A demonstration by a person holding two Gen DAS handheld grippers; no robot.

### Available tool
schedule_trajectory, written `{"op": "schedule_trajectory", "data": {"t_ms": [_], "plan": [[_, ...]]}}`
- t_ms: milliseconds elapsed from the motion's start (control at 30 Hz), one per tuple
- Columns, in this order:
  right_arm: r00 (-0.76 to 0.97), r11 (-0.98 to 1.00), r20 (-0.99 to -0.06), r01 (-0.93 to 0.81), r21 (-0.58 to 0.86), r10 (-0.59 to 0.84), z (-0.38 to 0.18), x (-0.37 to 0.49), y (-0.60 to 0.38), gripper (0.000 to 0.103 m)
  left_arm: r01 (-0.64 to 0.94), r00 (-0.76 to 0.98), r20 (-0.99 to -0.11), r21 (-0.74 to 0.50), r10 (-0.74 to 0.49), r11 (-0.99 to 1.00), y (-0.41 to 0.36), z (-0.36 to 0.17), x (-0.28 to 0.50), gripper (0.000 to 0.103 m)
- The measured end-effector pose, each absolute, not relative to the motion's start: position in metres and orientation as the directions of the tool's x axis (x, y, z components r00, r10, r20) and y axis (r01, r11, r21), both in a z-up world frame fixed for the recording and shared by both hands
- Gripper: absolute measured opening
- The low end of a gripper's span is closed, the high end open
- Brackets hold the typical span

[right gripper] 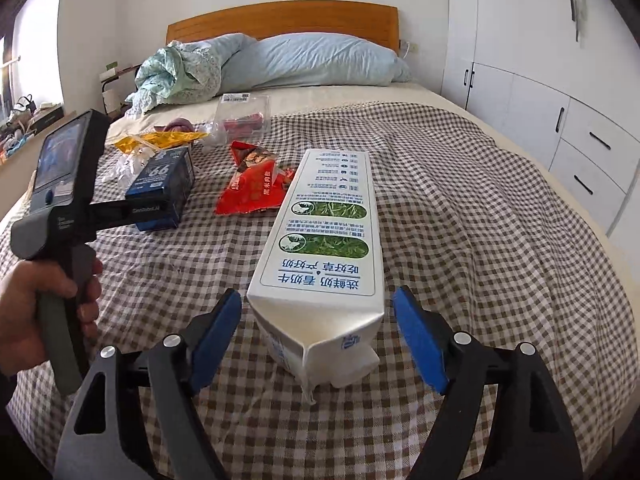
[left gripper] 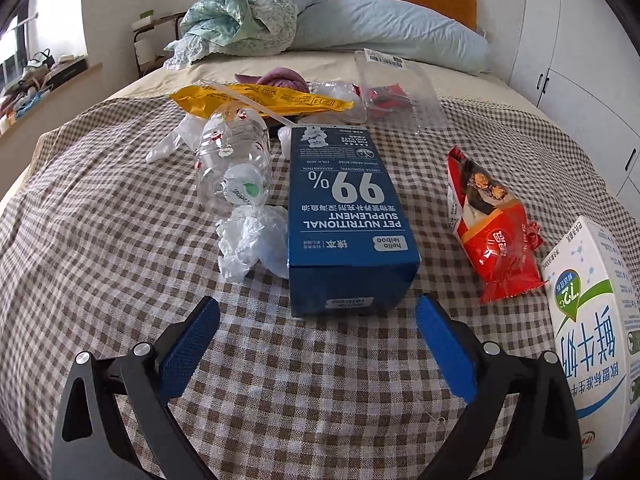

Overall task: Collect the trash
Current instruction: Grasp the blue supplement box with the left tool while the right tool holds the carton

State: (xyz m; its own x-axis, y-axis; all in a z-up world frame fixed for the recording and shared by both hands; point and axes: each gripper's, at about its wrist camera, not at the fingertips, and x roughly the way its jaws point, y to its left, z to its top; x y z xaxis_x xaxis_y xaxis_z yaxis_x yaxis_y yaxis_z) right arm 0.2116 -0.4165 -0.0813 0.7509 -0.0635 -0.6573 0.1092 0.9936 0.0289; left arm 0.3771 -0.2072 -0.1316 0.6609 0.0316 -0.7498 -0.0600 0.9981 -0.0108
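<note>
Milk carton flat, gabled top toward camera

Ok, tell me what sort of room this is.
A bedroom, almost certainly: a bed with a wooden headboard, a pale blue pillow and a checked bedspread, beside white built-in wardrobes.

Blue box: we read "99%", "PET NUTRITIONAL SUPPLEMENT" and "hello leiboo", all upside down to us.
Milk carton: we read Chinese print, "鲜牛奶" on one face and "72°" in a green mark.
Left gripper: we read "GenRobot.AI" on its arm.
</note>
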Motion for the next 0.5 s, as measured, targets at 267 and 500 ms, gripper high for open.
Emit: {"op": "schedule_trajectory", "data": {"t_ms": [267, 500], "plan": [[0.722, 0.973, -0.687, 0.209, 0.1, -0.084, -0.106, 0.213, -0.434, 0.074, 0.007, 0.681, -0.732, -0.042, -0.035, 0.999, -0.204, -0.122, 0.37, 0.001], [0.784, 0.972, -0.61, 0.216, 0.093, -0.115, -0.066, 0.186, -0.442, 0.071, 0.125, 0.715, -0.694, 0.01, -0.083, 0.992, -0.196, -0.102, 0.358, 0.029]]}}
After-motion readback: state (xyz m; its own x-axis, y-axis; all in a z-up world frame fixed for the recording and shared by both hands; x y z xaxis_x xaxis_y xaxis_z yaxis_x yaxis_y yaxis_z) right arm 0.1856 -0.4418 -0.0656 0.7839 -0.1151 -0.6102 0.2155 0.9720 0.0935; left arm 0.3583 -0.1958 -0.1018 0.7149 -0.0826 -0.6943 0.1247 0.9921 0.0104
